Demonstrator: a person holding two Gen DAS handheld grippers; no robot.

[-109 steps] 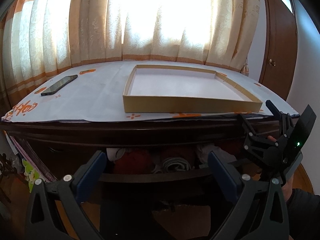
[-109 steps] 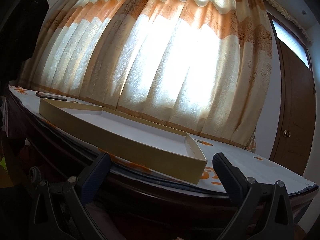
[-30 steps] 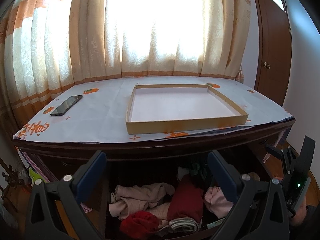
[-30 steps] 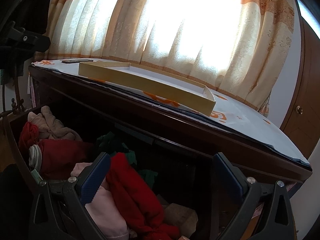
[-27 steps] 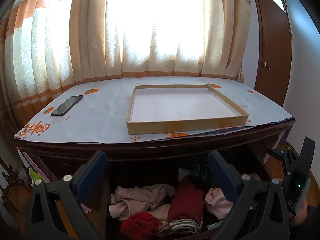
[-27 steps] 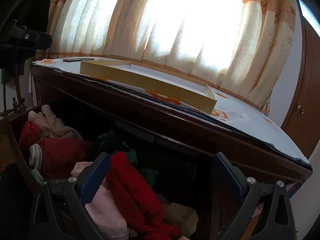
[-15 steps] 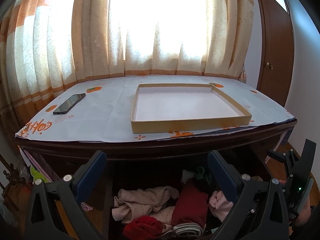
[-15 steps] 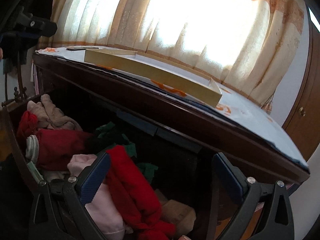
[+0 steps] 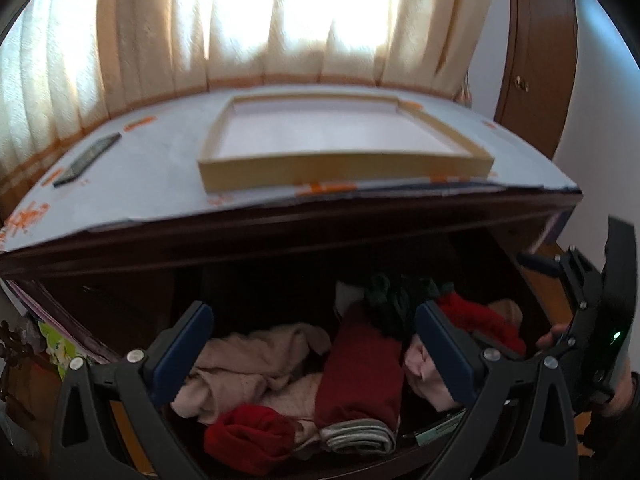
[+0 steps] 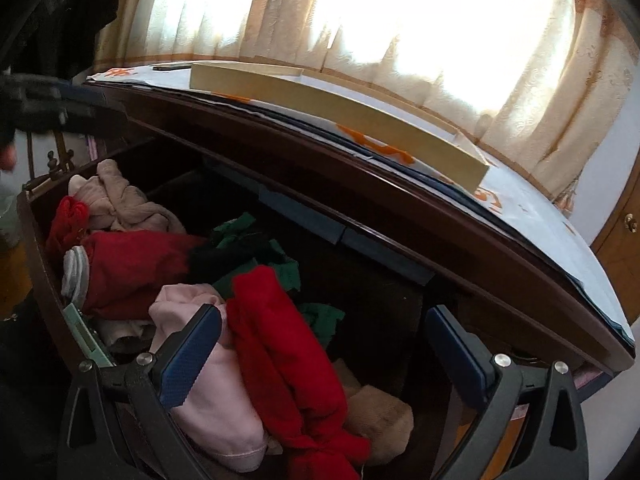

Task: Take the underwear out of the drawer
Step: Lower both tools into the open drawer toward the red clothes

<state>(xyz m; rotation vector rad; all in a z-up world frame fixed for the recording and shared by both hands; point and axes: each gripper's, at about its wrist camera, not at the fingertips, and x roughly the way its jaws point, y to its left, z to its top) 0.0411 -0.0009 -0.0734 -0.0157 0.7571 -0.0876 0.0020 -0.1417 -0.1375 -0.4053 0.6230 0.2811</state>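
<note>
The dark wooden drawer stands pulled out and is full of crumpled clothes. In the left wrist view I see a beige garment, a dark red one, a bright red roll, a grey-striped roll and a pink piece. My left gripper hovers open above this pile, holding nothing. In the right wrist view, my right gripper is open low over a long red garment and a pink one. Green fabric lies behind them.
The dresser top carries a shallow cardboard tray on a white cover, with a dark phone at its left. Curtains hang behind, and a brown door stands to the right. The dresser's top edge overhangs the drawer's back.
The drawer, nearly closed 3.6 s ago, is now pulled out. In the last second both grippers tipped down and moved closer over the clothes. Both stayed open.
</note>
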